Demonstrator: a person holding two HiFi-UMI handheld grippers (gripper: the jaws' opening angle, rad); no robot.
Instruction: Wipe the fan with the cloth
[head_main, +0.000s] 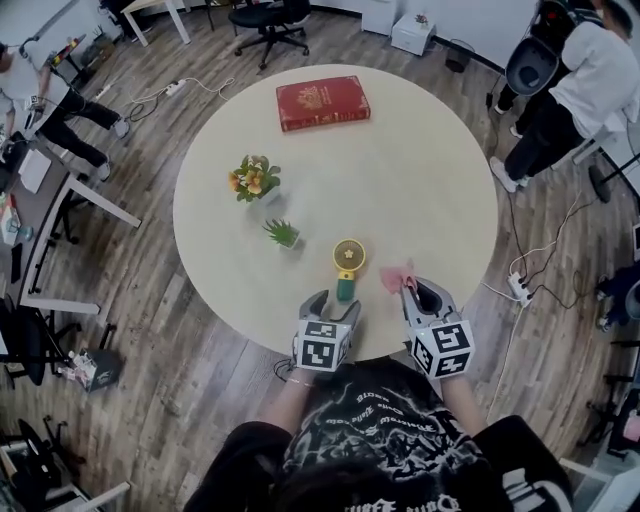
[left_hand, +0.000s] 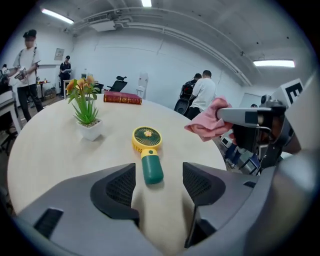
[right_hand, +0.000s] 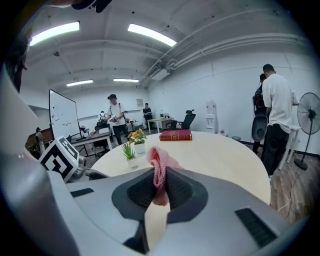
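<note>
Left tool (left_hand: 159, 186): jaws wide apart, nothing between them. Fan (left_hand: 146, 150) lies flat on the worktop (head_main: 420, 170) just ahead of it, green handle toward the tool, yellow head away. Right tool (right_hand: 160, 185): jaws closed on the pink cloth (right_hand: 159, 162), which bunches out past the tips. Cloth sits just right of the fan, not touching. Small green plant (head_main: 283, 233) and potted flowers (head_main: 254, 180) are left of the fan; a red book (head_main: 322, 103) is at the far side.
</note>
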